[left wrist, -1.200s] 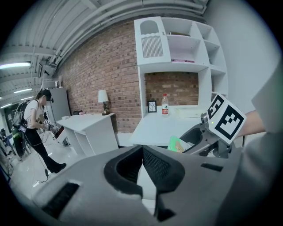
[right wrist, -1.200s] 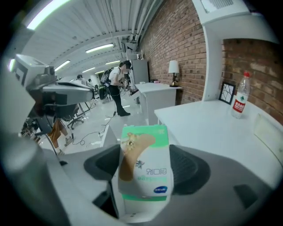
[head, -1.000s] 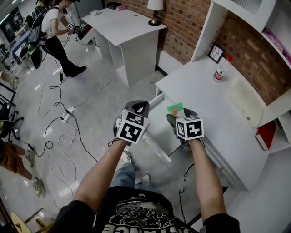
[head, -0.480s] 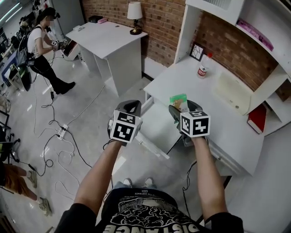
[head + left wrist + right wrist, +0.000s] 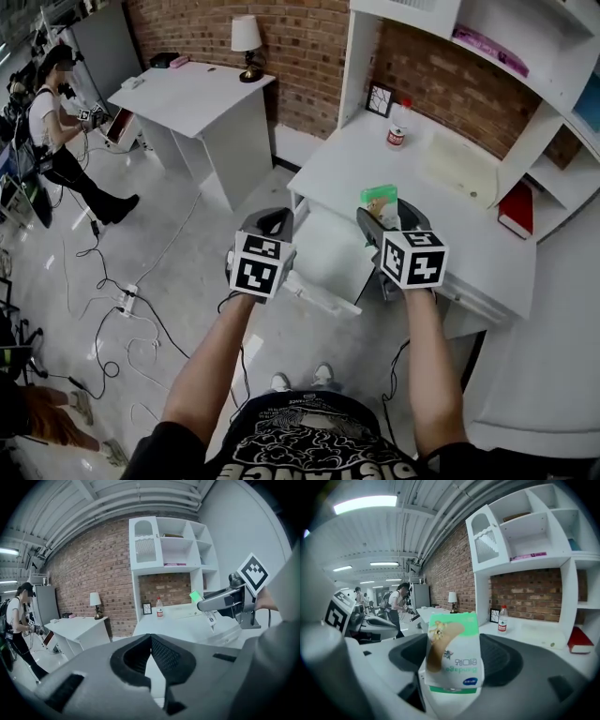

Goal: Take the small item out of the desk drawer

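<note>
Both grippers have risen over the last second, and the right gripper (image 5: 377, 217) has carried the small green-and-white packet (image 5: 380, 199) up with it. A second ago the packet hung low over the open drawer (image 5: 328, 255). Now, from the head view, it sits higher, at about the front edge of the white table (image 5: 441, 220). The right gripper view shows the packet standing between the two jaws and gripped by them, its print upside down to that camera. The left gripper (image 5: 150, 638) is clenched on nothing, its jaw tips meeting, and it hangs to the left of the drawer, apart from the drawer front. The drawer is still pulled out, and what shows of its inside looks bare. I judge the main step done: the packet is out of the drawer and held in the air, not yet set down. What is left is probably to lay it on the table, where there is free surface well short of the bottle (image 5: 397, 127). The free left gripper could then push the drawer shut.
</note>
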A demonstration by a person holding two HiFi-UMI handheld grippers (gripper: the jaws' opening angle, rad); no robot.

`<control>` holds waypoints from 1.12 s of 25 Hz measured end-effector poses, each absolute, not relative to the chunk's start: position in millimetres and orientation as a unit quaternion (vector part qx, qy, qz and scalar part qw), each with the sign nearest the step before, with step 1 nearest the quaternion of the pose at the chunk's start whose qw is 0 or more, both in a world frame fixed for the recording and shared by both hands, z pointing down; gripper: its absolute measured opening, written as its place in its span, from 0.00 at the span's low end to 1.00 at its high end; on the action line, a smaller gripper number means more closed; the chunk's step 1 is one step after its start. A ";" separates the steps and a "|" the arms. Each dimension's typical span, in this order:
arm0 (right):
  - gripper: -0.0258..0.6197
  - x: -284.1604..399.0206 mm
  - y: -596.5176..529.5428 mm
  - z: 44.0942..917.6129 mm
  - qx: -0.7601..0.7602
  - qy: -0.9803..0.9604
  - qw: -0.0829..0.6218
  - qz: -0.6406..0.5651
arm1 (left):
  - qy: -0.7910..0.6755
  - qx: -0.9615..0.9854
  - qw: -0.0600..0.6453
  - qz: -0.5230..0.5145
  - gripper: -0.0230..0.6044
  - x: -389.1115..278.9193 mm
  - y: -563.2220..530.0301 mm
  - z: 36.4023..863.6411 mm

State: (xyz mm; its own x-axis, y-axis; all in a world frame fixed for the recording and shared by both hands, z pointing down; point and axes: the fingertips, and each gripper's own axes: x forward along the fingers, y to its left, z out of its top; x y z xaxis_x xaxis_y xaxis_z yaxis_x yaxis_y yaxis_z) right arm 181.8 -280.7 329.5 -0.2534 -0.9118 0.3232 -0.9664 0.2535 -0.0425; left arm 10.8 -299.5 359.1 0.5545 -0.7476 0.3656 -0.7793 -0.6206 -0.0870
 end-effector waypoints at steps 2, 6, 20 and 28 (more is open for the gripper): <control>0.58 180.9 -269.4 325.6 0.613 -0.774 0.107 0.114 | -0.424 0.886 0.040 0.184 0.05 8.9 -294.0 357.2; 0.58 180.9 -245.7 320.4 0.635 -0.759 0.089 0.112 | -0.408 0.894 0.035 0.180 0.05 5.9 -281.9 354.4; 0.58 169.5 -194.5 313.9 0.676 -0.727 0.076 0.096 | -0.371 0.912 0.027 0.169 0.05 -1.0 -255.6 347.8; 0.58 173.8 -183.9 309.1 0.684 -0.720 0.075 0.095 | -0.361 0.917 0.026 0.169 0.05 5.1 -248.3 345.1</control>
